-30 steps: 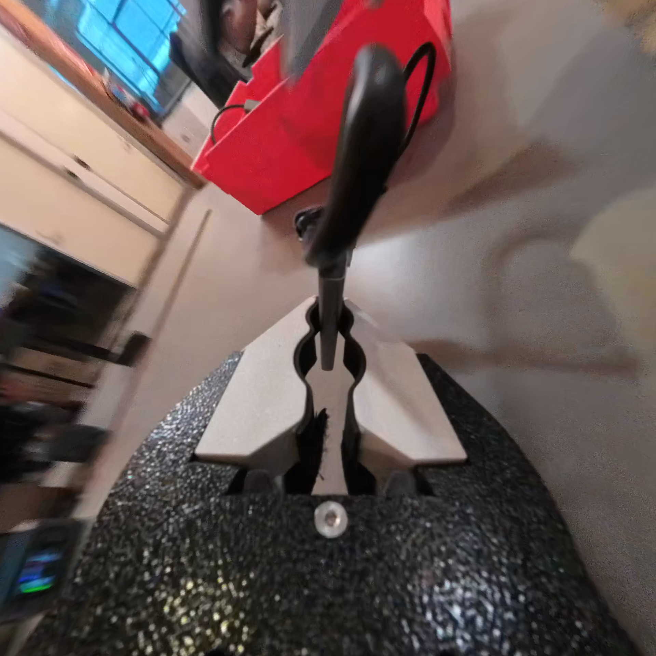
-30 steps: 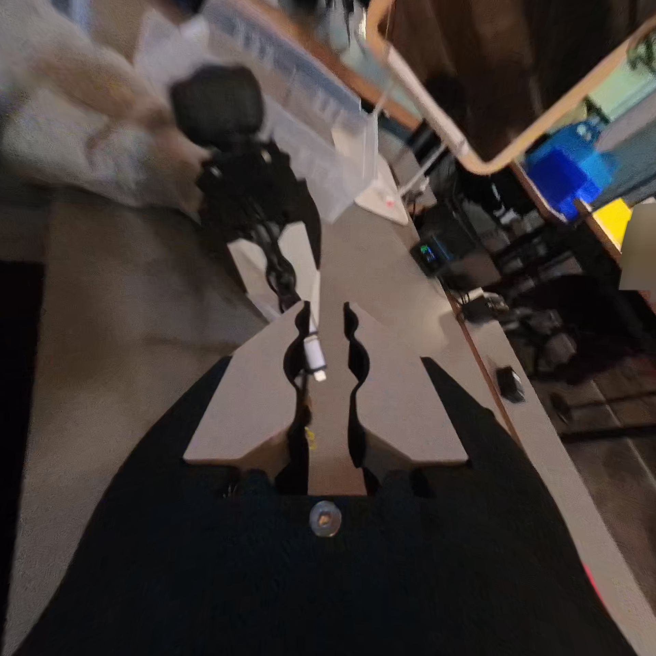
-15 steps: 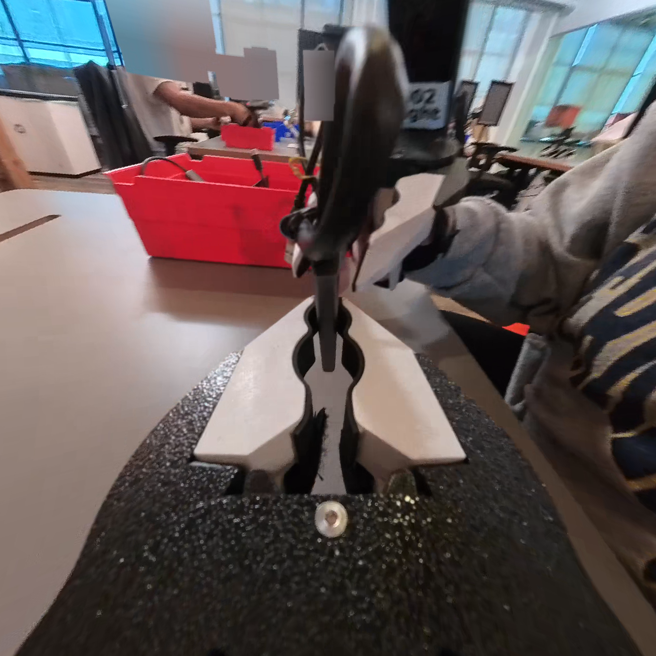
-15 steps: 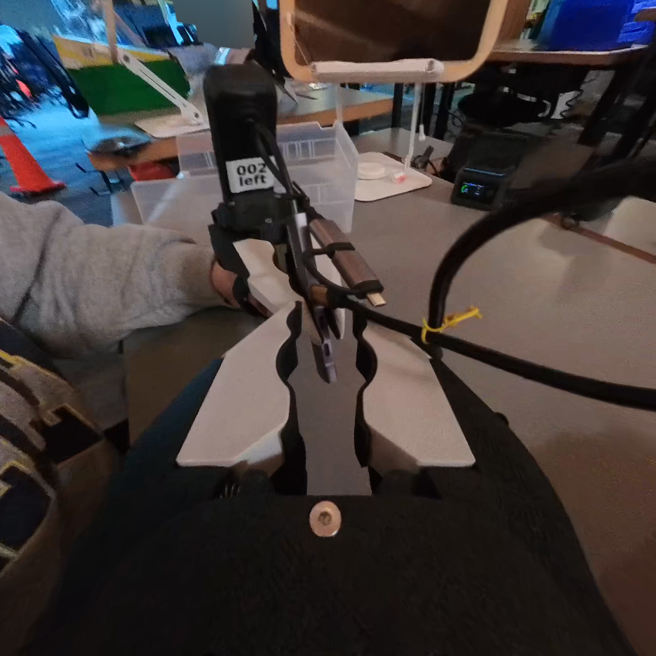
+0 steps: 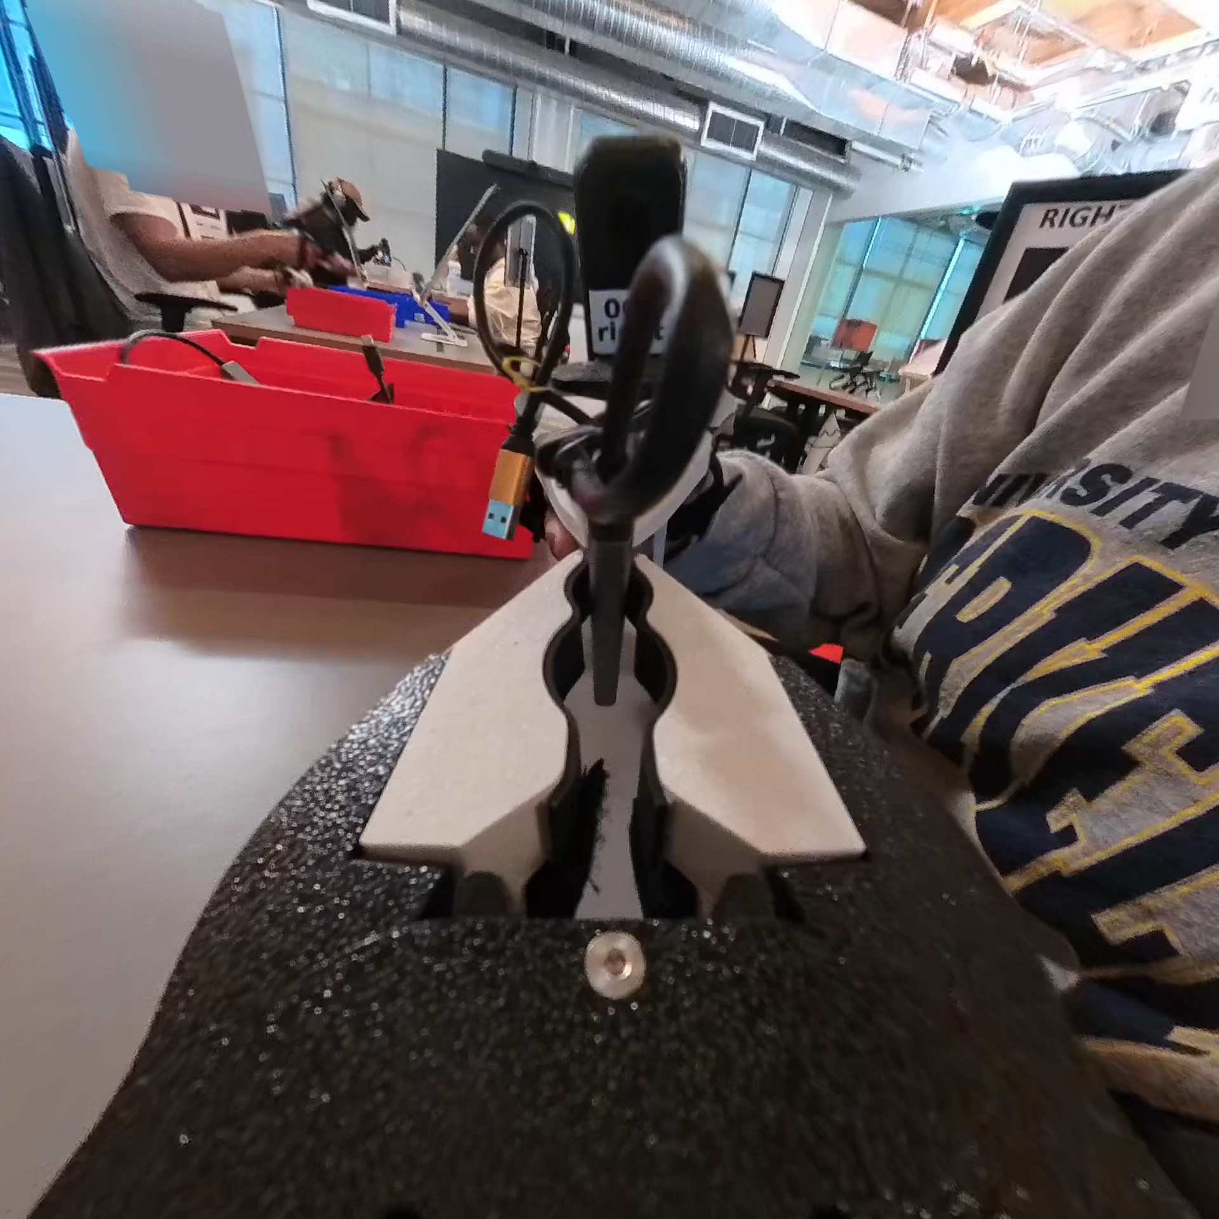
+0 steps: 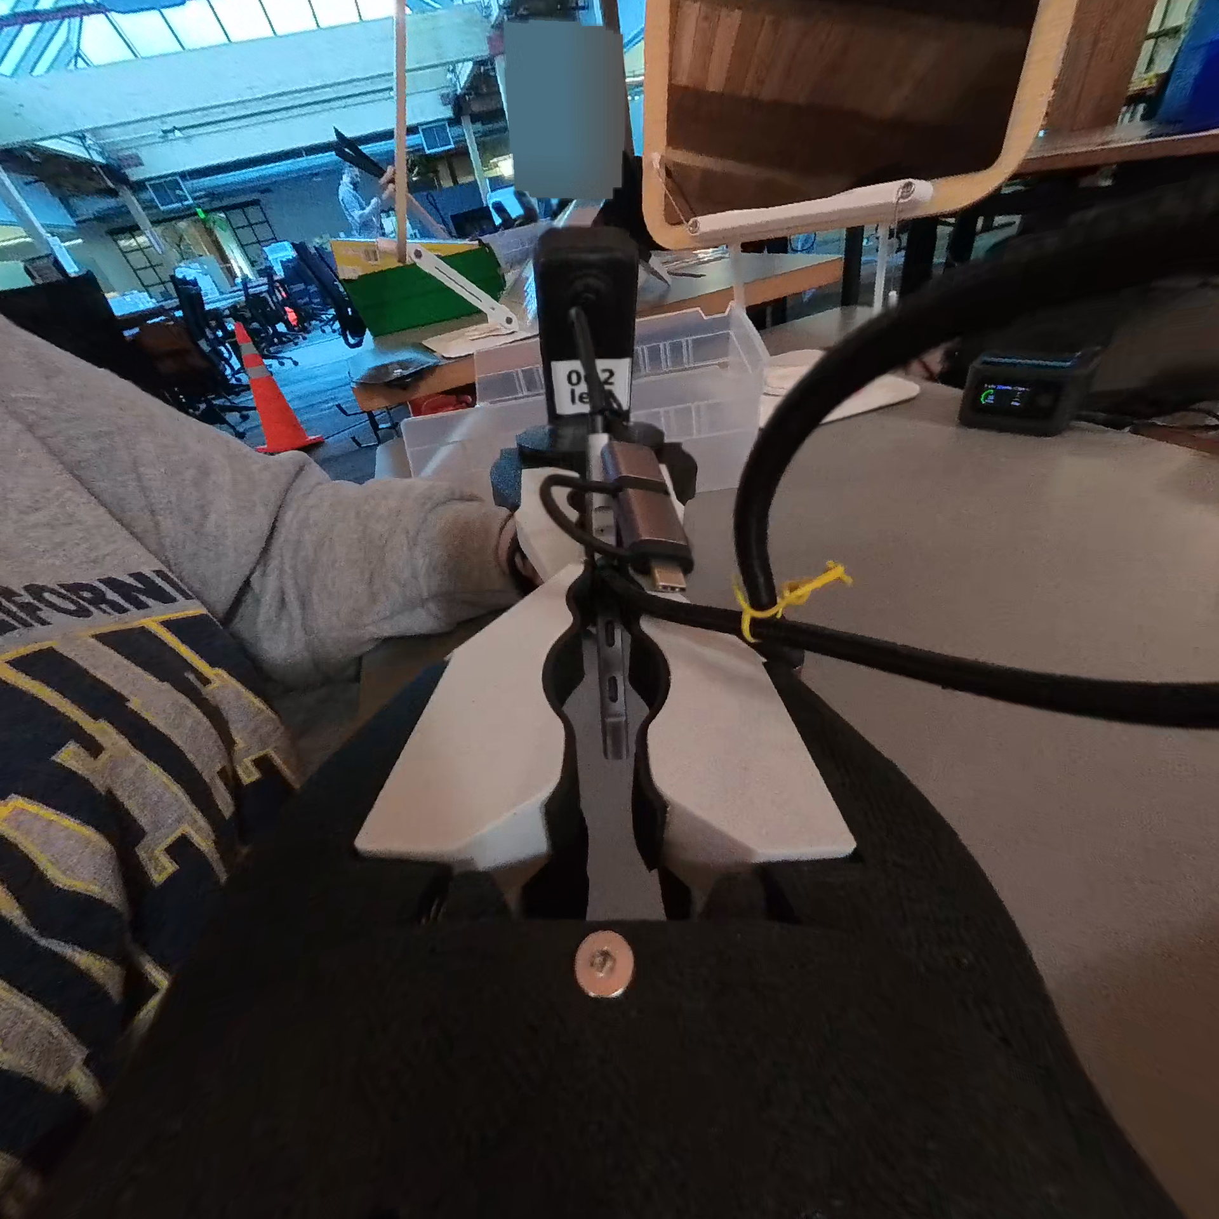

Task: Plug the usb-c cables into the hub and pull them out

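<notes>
**Hub held up between two grippers, cable pinched at its port edge**

The left gripper's (image 5: 610, 574) fingers (image 5: 501, 712) are nearly closed, clamped on the thin dark end of the USB-C hub (image 5: 605, 646). It stands edge-on between them and reaches forward toward the other gripper. This grip probably serves as the anchor: it keeps the hub off the surface (image 5: 165, 659) and steady, so the other hand has something to push and pull against.

The right gripper's (image 6: 605, 587) fingers (image 6: 488, 725) have their tips drawn almost together on the black braided cable (image 6: 923, 666), at the point where it meets the hub's edge. The grey hub runs along the slot between these fingers with two empty port slots facing up. I cannot tell whether the pads also touch it. Nor can I tell whether the cable's plug is seated in a port, because the tips cover that spot. Holding close to the plug, not out on the slack, gives a straight push or pull along the port.

From the tips the cable runs off to the right and curls back in a loop bound by a yellow tie (image 6: 791, 593). Its other end, an orange USB-A plug (image 5: 508, 488), hangs free. The hub's own short lead is strapped against its body, and its grey USB-C plug (image 6: 650, 521) points toward the right gripper, out of the way. A red bin (image 5: 297, 448) holding more cables sits well behind on the surface.
</notes>
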Motion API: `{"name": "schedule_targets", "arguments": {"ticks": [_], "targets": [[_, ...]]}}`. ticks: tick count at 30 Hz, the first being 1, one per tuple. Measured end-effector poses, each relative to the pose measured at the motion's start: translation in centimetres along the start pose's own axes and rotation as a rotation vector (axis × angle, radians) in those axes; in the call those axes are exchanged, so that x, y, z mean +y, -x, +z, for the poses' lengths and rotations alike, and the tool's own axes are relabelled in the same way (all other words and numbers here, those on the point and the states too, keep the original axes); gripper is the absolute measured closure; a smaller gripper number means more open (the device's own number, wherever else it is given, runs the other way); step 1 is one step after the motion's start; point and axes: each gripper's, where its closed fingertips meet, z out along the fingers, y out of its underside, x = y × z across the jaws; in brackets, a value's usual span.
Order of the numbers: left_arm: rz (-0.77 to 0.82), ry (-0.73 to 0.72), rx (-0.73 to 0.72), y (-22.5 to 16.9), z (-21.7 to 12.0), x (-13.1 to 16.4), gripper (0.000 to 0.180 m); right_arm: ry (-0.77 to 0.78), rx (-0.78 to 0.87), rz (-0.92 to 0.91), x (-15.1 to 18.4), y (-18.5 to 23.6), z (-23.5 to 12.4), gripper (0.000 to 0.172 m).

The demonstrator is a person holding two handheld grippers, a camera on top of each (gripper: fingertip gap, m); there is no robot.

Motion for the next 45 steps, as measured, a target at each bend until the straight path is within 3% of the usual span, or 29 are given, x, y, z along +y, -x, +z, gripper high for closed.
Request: {"name": "schedule_targets", "arguments": {"ticks": [4,7,8,10,12,16,20,21,23,25,28,30,31,34,36,40,43,44,45], "targets": [[0.064,0.095,0.035,-1.0,-0.1,0.9,0.173,0.033,-0.019,-0.080,0.4,0.9,-0.6,0.168],[0.074,-0.009,-0.069,0.9,-3.6,-1.6,0.173,-0.182,0.141,-0.067,-5.2,-2.2,-8.7,0.168],[0.074,-0.033,-0.100,1.5,-4.1,-2.2,0.173,-0.153,0.214,-0.107,-5.8,-2.9,-11.2,0.168],[0.090,0.000,-0.150,2.2,-3.5,-1.5,0.173,0.009,0.316,-0.189,-5.3,-3.4,-13.9,0.167],[0.097,0.026,-0.185,2.7,-2.7,-0.8,0.173,0.216,0.527,-0.297,-4.6,-5.8,-17.5,0.167],[0.106,0.040,-0.229,3.2,-2.3,-0.4,0.173,0.725,0.924,-0.315,-1.2,-11.5,-27.2,0.168],[0.079,0.044,-0.212,3.0,-2.0,0.2,0.173,1.142,0.891,-0.251,3.7,-13.1,-30.9,0.165],[0.077,0.050,-0.205,2.9,-1.9,0.3,0.173,1.209,0.857,-0.238,4.8,-13.2,-31.1,0.159],[0.071,0.057,-0.196,2.8,-1.7,0.6,0.173,1.349,0.817,-0.234,6.1,-13.2,-32.0,0.129],[0.069,0.058,-0.192,2.8,-1.6,0.6,0.173,1.425,0.813,-0.191,6.3,-12.6,-33.0,0.115],[0.076,0.041,-0.208,2.9,-1.6,0.3,0.173,1.363,0.967,-0.170,3.4,-12.2,-33.9,0.114],[0.085,0.024,-0.222,3.0,-1.5,0.1,0.173,1.212,1.041,-0.269,0.5,-11.8,-31.8,0.119],[0.084,0.011,-0.210,2.8,-1.5,-0.1,0.173,1.072,0.989,-0.335,-0.6,-11.3,-28.4,0.123],[0.078,-0.063,-0.148,1.7,-1.3,-1.0,0.173,0.622,0.569,-0.469,-2.1,-5.8,-14.0,0.127],[0.070,-0.105,-0.097,0.8,-1.2,-1.5,0.174,0.521,0.315,-0.424,-0.2,-1.8,-7.2,0.123],[0.089,-0.144,-0.050,-0.2,-1.1,-2.1,0.173,0.406,0.185,-0.327,2.0,-0.7,-0.8,0.128],[0.096,-0.162,-0.033,-0.6,-1.2,-2.5,0.174,0.356,0.103,-0.241,2.7,-0.2,0.9,0.139],[0.096,-0.162,-0.029,-0.7,-1.2,-2.5,0.174,0.345,0.074,-0.237,2.8,0.1,1.2,0.145],[0.095,-0.160,-0.021,-0.8,-1.2,-2.5,0.174,0.329,0.047,-0.238,2.8,0.4,1.3,0.162]]}}
